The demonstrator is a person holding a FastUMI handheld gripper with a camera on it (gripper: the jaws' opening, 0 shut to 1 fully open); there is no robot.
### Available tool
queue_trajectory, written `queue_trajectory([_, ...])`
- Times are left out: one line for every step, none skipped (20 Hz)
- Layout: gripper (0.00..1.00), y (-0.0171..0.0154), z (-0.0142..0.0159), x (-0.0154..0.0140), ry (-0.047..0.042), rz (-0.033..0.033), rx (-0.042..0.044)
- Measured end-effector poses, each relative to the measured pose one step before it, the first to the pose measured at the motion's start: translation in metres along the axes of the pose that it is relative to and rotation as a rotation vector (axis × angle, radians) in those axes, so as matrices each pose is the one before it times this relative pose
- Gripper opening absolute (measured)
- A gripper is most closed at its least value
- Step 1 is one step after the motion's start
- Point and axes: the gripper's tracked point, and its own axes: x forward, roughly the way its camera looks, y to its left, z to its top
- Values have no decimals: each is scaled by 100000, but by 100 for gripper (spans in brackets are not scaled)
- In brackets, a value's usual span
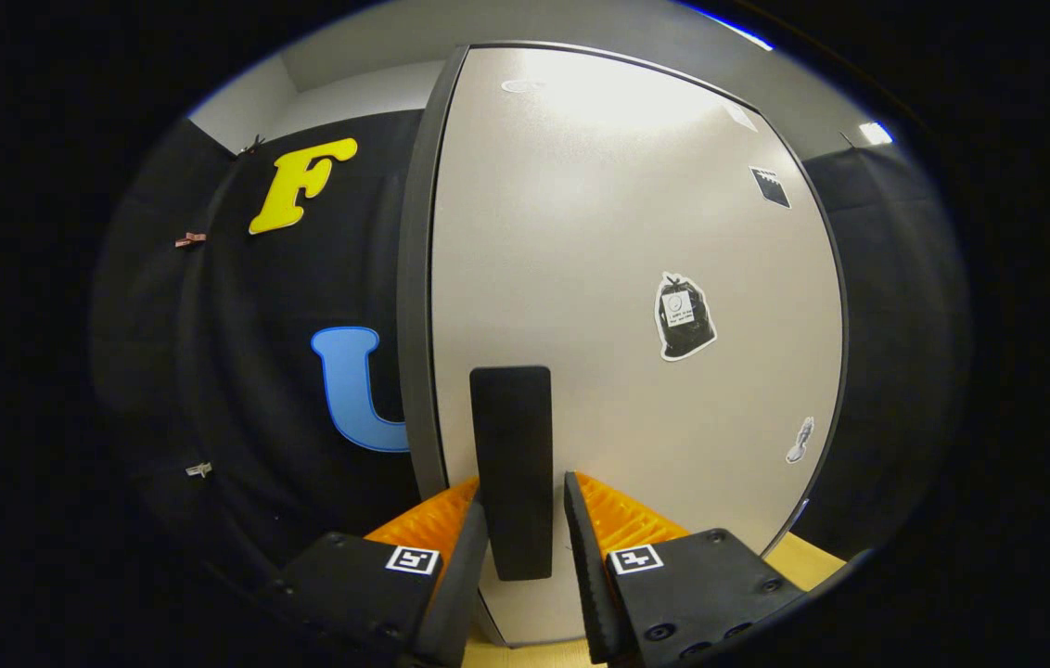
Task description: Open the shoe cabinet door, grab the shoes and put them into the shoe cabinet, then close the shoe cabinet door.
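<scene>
The shoe cabinet door (636, 232) is a pale panel with a dark rim, and it stands close in front of me. Its black, upright bar handle (511, 445) sits near the door's left edge. My gripper (525, 496) straddles the lower half of this handle, one finger on each side. The left finger (467, 566) lies against the handle's side. A thin strip of door shows between the handle and the right finger (585, 557). I cannot tell whether the door is fully closed.
Several stickers mark the door, among them a black bag shape (684, 317). The black cloth wall (237, 371) hangs to the left of the cabinet and also to its right. A light wooden surface (813, 557) shows under the door's lower right corner.
</scene>
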Motion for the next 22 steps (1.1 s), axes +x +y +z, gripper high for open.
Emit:
queue_trajectory([52,-179,140,-1026,-757,-769,-1009])
queue_trajectory([35,18,-681,2205,329,-801,-876])
queue_trajectory([35,112,198,-1187,21,-16,4])
queue_trajectory([35,42,0,-86,319,502,153])
queue_trajectory([35,-25,-78,-67,210,-272,45])
queue_trajectory([29,35,35,133,-128,-187,-517])
queue_trajectory([29,6,4,-107,139,132,-286])
queue_trajectory([29,59,-64,-3,417,405,-121])
queue_trajectory([29,-79,-3,-106,309,318,-215])
queue_trajectory([29,-76,32,-128,240,320,-298])
queue_trajectory([29,85,-16,-51,151,399,56])
queue_trajectory([29,9,12,-169,110,593,263])
queue_trajectory([29,-62,-5,-170,35,626,201])
queue_trajectory([29,-66,31,-186,122,685,-46])
queue_trajectory([29,-4,12,-379,-230,712,-200])
queue_trajectory([29,5,77,-359,-213,833,-342])
queue_trajectory([29,117,28,-321,-348,862,-249])
queue_trajectory([29,-14,5,-310,452,1023,-672])
queue_trajectory([29,-23,121,-411,-29,886,-173])
queue_trajectory([29,14,119,-489,239,1054,250])
queue_trajectory([29,-86,107,-485,207,1084,595])
queue_trajectory([29,-347,110,-503,373,1023,216])
